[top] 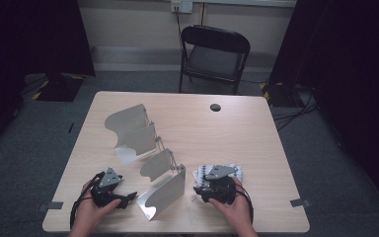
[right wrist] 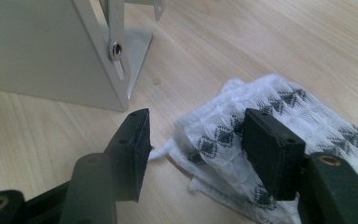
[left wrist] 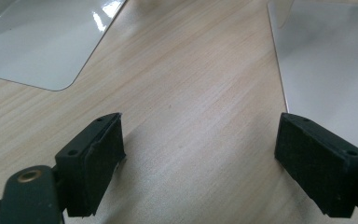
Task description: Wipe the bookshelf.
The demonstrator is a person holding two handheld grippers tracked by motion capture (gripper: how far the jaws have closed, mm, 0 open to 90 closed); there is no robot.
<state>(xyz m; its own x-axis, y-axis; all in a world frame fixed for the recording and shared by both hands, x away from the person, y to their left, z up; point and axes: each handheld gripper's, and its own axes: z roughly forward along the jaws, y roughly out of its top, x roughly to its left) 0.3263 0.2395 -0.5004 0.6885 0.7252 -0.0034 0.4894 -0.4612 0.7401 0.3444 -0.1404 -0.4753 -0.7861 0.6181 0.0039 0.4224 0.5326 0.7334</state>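
A folded white cloth (top: 237, 171) with a dark diamond pattern (right wrist: 284, 112) lies near the table's front right. My right gripper (top: 200, 192) (right wrist: 200, 144) is low over its near corner, jaws open with the cloth's edge between them; the right pad rests on the fabric and the left pad stands clear of it. A grey metal rack of several hinged panels (top: 163, 190) runs diagonally across the table's middle, and its nearest panel (right wrist: 42, 46) stands just left of the cloth. My left gripper (top: 131, 197) (left wrist: 200, 154) is open over bare wood, beside that panel (left wrist: 326, 70).
The light wooden table (top: 237, 128) has a dark round hole (top: 215, 107) near its far edge. Grey tape marks (top: 300, 202) sit at both front corners. A black folding chair (top: 214, 54) stands behind the table. Another rack panel (left wrist: 42, 42) lies ahead-left of my left gripper.
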